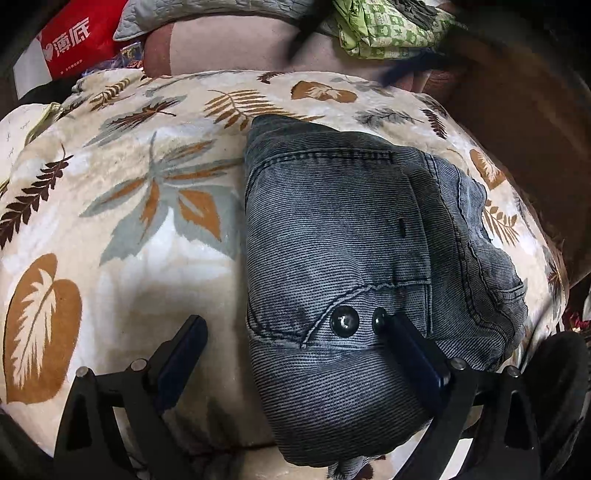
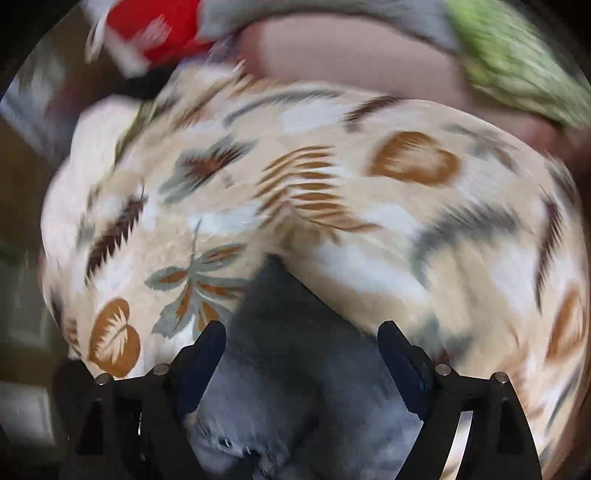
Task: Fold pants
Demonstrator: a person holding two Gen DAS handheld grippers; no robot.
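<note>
Right now the pants (image 1: 347,236) lie folded into a thick grey denim bundle on the leaf-printed blanket (image 1: 122,206), a little right of the middle of my left wrist view. My left gripper (image 1: 291,325) is spread wide. Its right finger (image 1: 406,343) lies over the near part of the bundle, its tip just beside two dark metal buttons (image 1: 344,320), though whether it presses the cloth I cannot tell. Its left finger (image 1: 184,343) is over bare blanket, apart from the denim's left edge. So the bundle's left edge runs between my two fingers.

My right wrist view is badly blurred. My right gripper (image 2: 301,339) is also spread apart, and the pants (image 2: 291,369) show as a dark blue-grey mass between and beneath its fingers, reaching toward the bottom of the view. Nothing is pinched that I can make out. The blanket (image 2: 332,192) fills the rest.

Beyond the blanket sit a red bag (image 1: 70,40) at the far left and a green patterned cloth (image 1: 384,29) at the far right.
</note>
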